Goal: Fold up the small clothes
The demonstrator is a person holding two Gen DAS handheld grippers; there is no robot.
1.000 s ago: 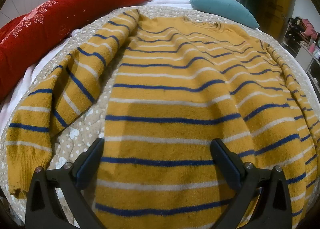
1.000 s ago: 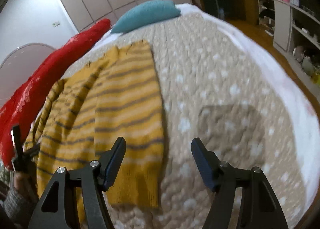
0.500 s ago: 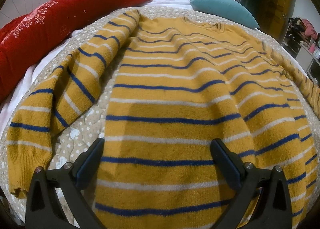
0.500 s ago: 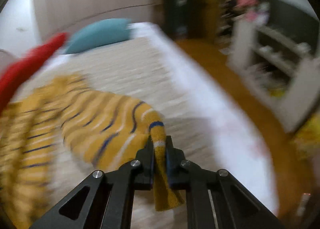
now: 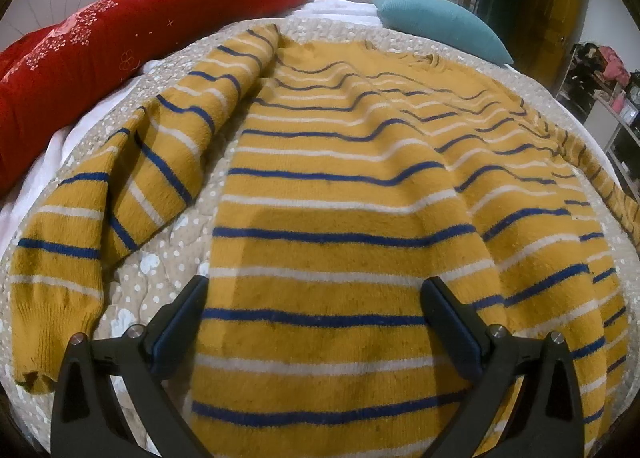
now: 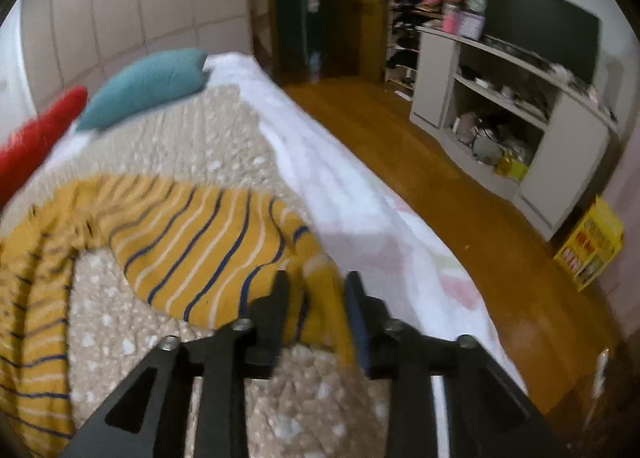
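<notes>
A mustard-yellow sweater [image 5: 340,186] with blue and white stripes lies spread flat on a beige dotted bedspread [image 5: 160,266]. Its left sleeve [image 5: 80,226] lies folded beside the body. My left gripper [image 5: 316,298] is open and hovers over the sweater's lower hem. In the right wrist view the right sleeve [image 6: 200,234] is pulled out sideways toward the bed's edge. My right gripper [image 6: 316,290] has its jaws partly apart, with the sleeve's cuff [image 6: 316,278] lying loose between them.
A red bolster [image 5: 100,42] and a teal pillow [image 5: 440,26] lie at the head of the bed. Right of the bed's white edge [image 6: 360,210] is wooden floor [image 6: 460,210], a grey shelf unit [image 6: 520,114] and a yellow box [image 6: 592,246].
The right gripper shut on the right sleeve's cuff, pulled it out toward the bed's edge, and has now opened around it. The left gripper has not moved.
</notes>
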